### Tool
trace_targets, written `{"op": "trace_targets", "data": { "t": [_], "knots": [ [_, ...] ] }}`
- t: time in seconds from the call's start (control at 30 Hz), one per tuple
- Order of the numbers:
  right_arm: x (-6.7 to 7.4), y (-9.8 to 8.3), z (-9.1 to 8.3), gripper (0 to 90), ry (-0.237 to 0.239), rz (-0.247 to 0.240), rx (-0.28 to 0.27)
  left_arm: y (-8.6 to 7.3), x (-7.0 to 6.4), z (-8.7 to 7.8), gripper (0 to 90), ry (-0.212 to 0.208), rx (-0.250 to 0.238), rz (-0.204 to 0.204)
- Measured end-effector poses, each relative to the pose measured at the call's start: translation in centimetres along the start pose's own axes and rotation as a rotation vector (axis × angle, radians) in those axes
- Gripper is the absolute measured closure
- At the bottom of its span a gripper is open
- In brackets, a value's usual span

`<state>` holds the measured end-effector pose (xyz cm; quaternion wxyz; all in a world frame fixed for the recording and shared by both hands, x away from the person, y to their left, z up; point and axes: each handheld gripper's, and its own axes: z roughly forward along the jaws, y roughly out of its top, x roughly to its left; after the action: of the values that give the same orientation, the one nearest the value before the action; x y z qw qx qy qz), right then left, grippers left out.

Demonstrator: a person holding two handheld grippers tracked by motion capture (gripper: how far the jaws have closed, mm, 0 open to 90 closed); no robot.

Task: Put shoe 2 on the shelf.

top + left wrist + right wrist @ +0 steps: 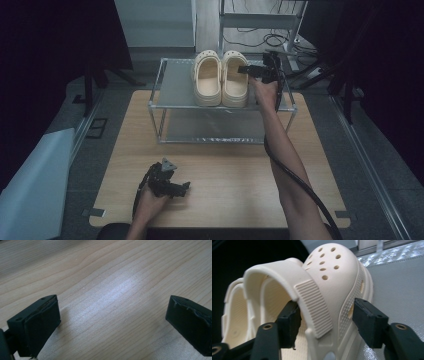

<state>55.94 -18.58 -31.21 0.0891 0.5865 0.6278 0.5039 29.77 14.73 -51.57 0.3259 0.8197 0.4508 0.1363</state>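
Two cream clogs stand side by side on the top shelf of a metal rack [172, 82], toes pointing away. My right gripper [244, 70] reaches the right clog [234, 82] from its right side. In the right gripper view the gripper [325, 320] straddles that clog's [332, 272] side wall by the strap, one jaw inside and one outside, with no clear squeeze on it. The left clog [207, 82] stands beside it [234, 315]. My left gripper [185, 187] rests low on the wooden table [225, 170], jaws wide apart [112, 322] over bare wood.
The rack has a lower shelf [210, 125] underneath and stands at the table's far edge. A black cable [300, 185] trails along the right forearm. White sheet material [35, 185] lies left of the table. Cables and dark stands crowd the floor behind the rack.
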Motion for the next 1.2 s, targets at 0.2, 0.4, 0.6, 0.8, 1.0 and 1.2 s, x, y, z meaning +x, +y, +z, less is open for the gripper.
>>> {"op": "trace_targets", "data": {
  "t": [0.2, 0.4, 0.6, 0.8, 1.0, 1.2],
  "knots": [
    [0.6, -0.3, -1.6, 28.1, 0.024, -0.105, 0.027, -0.1, 0.1, -0.2, 0.0, -0.001, -0.009, -0.009],
    [0.1, -1.2, -3.9, 23.0, 0.129, -0.080, 0.027, 0.0, 0.0, -0.2, 0.0, -0.002, -0.009, -0.002],
    [-1.1, -2.7, -5.6, 20.9, 0.216, -0.071, 0.030, -0.1, 0.0, -0.2, 0.0, 0.000, -0.005, -0.004],
    [-1.5, -4.2, -7.5, 18.8, 0.273, -0.096, 0.026, -0.1, 0.0, -0.3, 0.0, 0.001, -0.004, -0.002],
    [-1.1, -6.7, -9.5, 18.7, 0.302, -0.174, 0.047, -0.1, -0.1, -0.3, 0.0, 0.001, -0.007, -0.004],
    [-1.4, -10.3, -11.2, 18.5, 0.316, -0.258, 0.054, -0.1, -0.1, -0.3, 0.0, 0.000, -0.009, -0.004]
  ]
}}
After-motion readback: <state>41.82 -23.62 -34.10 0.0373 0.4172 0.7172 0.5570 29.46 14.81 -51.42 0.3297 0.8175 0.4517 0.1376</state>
